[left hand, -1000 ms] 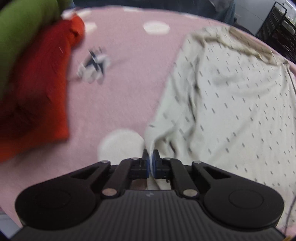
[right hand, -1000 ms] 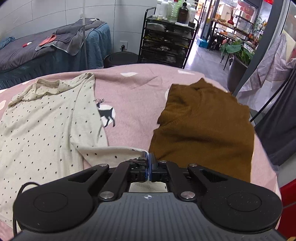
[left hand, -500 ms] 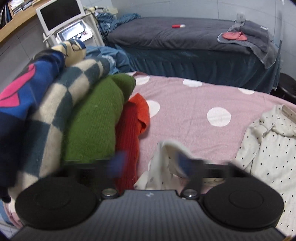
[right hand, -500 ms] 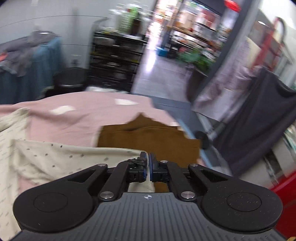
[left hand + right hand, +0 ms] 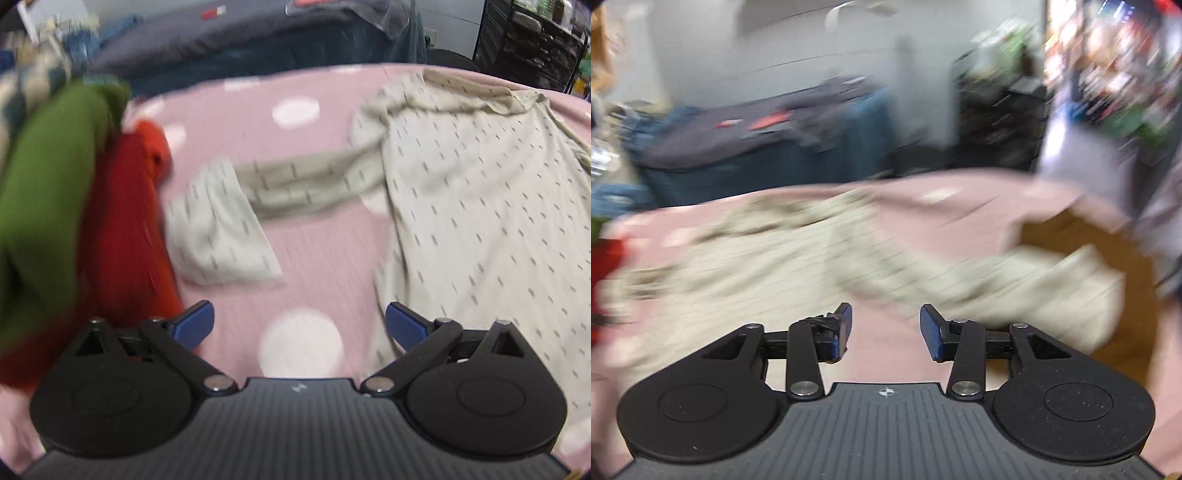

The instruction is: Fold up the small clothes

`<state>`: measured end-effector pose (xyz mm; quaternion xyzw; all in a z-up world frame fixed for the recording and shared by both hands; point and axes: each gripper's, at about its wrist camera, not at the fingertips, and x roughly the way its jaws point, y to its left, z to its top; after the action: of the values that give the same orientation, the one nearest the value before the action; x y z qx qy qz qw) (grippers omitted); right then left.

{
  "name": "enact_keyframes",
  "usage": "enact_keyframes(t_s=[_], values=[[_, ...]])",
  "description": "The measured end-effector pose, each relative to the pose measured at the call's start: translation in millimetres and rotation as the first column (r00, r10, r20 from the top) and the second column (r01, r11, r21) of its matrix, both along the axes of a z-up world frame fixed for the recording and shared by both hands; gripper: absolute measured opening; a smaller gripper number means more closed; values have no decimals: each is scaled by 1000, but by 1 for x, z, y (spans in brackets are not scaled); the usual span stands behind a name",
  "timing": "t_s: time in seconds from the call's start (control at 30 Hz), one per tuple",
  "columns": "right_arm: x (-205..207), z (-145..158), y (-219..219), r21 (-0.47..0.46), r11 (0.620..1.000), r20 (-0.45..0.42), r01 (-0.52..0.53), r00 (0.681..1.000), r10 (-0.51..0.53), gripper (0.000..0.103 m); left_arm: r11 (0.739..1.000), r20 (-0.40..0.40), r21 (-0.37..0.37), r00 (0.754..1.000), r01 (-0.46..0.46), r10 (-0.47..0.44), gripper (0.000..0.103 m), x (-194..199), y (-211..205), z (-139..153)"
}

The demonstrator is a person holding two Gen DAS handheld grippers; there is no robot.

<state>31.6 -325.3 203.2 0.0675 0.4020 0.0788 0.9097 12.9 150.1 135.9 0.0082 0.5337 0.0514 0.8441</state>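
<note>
A cream dotted long-sleeve shirt (image 5: 472, 192) lies flat on the pink spotted bedspread (image 5: 303, 266). Its left sleeve (image 5: 221, 229) is spread out sideways toward the clothes pile. My left gripper (image 5: 299, 325) is open and empty, just short of that sleeve. In the blurred right wrist view the shirt (image 5: 768, 258) lies ahead with its right sleeve (image 5: 1052, 284) stretched over a brown garment (image 5: 1056, 236). My right gripper (image 5: 885, 332) is open and empty above the bedspread.
A stack of folded clothes, green (image 5: 48, 199) over red (image 5: 129, 236), stands at the left. A dark covered bed (image 5: 258, 40) and a black shelf rack (image 5: 535, 40) are behind the table.
Both grippers have let go of the shirt sleeves and opened. The sleeves now lie spread out to each side. Both cameras are swinging, the right one fast.
</note>
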Motion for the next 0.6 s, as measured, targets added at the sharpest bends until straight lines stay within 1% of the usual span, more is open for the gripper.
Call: enact_keyframes(t_s=[0.03, 0.07, 0.1, 0.13, 0.17, 0.2, 0.23, 0.27, 0.3, 0.33, 0.37, 0.4, 0.43, 0.47, 0.53, 0.6], values=[[-6, 3, 3, 102, 994, -27, -46, 998, 48, 70, 998, -9, -57, 1000, -20, 19, 90, -9, 5, -3], [-13, 5, 3, 205, 976, -47, -78, 995, 89, 70, 993, -12, -111, 999, -36, 35, 88, -16, 10, -5], [-19, 10, 6, 321, 940, -61, -111, 989, 138, 70, 986, -14, -157, 999, -54, 52, 87, -23, 15, -7], [-25, 14, 7, 421, 895, -63, -147, 980, 191, 70, 979, -21, -190, 998, -69, 66, 87, -29, 19, -10], [-31, 18, 8, 514, 838, -52, -182, 969, 243, 70, 977, -33, -200, 997, -75, 70, 87, -34, 22, -12], [-36, 21, 7, 589, 778, -35, -216, 956, 292, 70, 979, -43, -189, 997, -73, 66, 87, -36, 23, -16], [-41, 23, 8, 630, 738, -20, -240, 945, 325, 69, 984, -48, -166, 997, -64, 56, 87, -38, 23, -19], [-47, 21, 8, 625, 741, -18, -245, 944, 328, 74, 989, -51, -137, 998, -52, 45, 87, -39, 23, -23], [-49, 17, 9, 563, 800, -58, -209, 955, 290, 79, 992, -52, -120, 998, -41, 35, 87, -39, 21, -27], [-50, 9, 14, 464, 871, -120, -159, 963, 240, 82, 992, -54, -120, 998, -28, 21, 87, -37, 20, -32], [-49, -2, 18, 367, 921, -174, -133, 962, 208, 76, 992, -59, -129, 998, -16, 8, 87, -35, 19, -35], [-49, -15, 23, 265, 957, -224, -115, 958, 177, 73, 990, -70, -138, 998, -2, -8, 89, -32, 16, -39], [-49, -27, 28, 188, 977, -256, -104, 955, 151, 69, 989, -88, -143, 996, 21, -34, 90, -29, 12, -43], [-51, -38, 33, 137, 986, -282, -94, 951, 129, 69, 989, -102, -140, 993, 50, -65, 90, -26, 6, -47], [-54, -58, 39, 90, 994, -316, -60, 945, 86, 69, 987, -115, -114, 985, 113, -126, 90, -24, -4, -54], [-57, -73, 41, 91, 996, -331, -23, 942, 52, 69, 985, -130, -94, 980, 142, -154, 90, -24, -12, -60]])
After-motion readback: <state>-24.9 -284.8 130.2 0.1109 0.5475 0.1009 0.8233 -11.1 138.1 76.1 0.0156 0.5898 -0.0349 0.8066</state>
